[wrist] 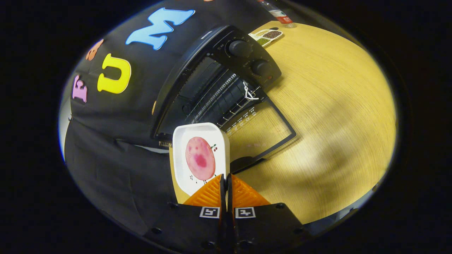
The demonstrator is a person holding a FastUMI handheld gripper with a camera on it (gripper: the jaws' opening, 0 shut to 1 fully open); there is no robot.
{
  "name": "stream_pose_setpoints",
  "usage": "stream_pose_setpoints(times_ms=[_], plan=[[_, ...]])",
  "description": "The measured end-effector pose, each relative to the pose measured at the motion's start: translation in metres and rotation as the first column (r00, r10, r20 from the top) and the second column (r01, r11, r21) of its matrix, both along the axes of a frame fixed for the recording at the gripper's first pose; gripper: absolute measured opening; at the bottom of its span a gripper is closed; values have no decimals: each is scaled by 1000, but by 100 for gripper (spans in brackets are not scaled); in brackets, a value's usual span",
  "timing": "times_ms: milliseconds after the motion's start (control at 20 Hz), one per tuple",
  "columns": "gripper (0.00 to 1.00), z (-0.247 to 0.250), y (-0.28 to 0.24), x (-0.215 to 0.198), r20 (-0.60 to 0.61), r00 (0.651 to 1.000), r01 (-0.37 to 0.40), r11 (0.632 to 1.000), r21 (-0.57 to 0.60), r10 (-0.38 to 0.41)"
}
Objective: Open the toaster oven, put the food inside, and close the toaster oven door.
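Note:
A black toaster oven [219,70] stands on the wooden table [335,106] with its glass door [263,132] folded down flat toward me. Its wire rack [226,98] shows inside the open cavity. A white rectangular dish [182,141] carries a round pink slice of food [200,158]. My gripper [226,180] is shut on the dish's near rim, both fingers pressed close together on it. The dish hangs tilted just ahead of the fingers, above the door's near corner and short of the cavity mouth.
Two knobs [240,47] sit on the oven's control panel beside the cavity. Beyond the oven lie a small divided tray of seeds [267,36] and a plastic bottle [280,14]. Bare tabletop stretches beside the door. The door's dark handle [243,164] lies beside the dish.

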State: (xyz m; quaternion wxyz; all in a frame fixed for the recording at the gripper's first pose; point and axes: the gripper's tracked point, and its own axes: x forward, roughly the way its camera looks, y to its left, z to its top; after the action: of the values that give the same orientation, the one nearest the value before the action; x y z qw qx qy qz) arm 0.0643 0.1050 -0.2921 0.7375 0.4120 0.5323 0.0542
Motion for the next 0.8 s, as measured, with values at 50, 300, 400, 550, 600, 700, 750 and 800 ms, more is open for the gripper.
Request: stream_pose_setpoints(times_ms=[50,300,400,550,600,700,750,800], plan=[[2,-1,1,4,-2,999,35,999,-1,-35],[2,-11,3,30,-17,981,196,981,-3,-196],[2,-13,4,40,-15,964,266,964,5,-266],[2,-17,11,56,-34,921,388,921,35,-387],[2,-19,13,62,-43,905,426,904,45,-424],[2,-25,18,69,-60,880,474,879,43,-472],[2,-27,22,74,-61,871,491,870,44,-488],[2,-27,26,80,-56,858,513,856,57,-510]])
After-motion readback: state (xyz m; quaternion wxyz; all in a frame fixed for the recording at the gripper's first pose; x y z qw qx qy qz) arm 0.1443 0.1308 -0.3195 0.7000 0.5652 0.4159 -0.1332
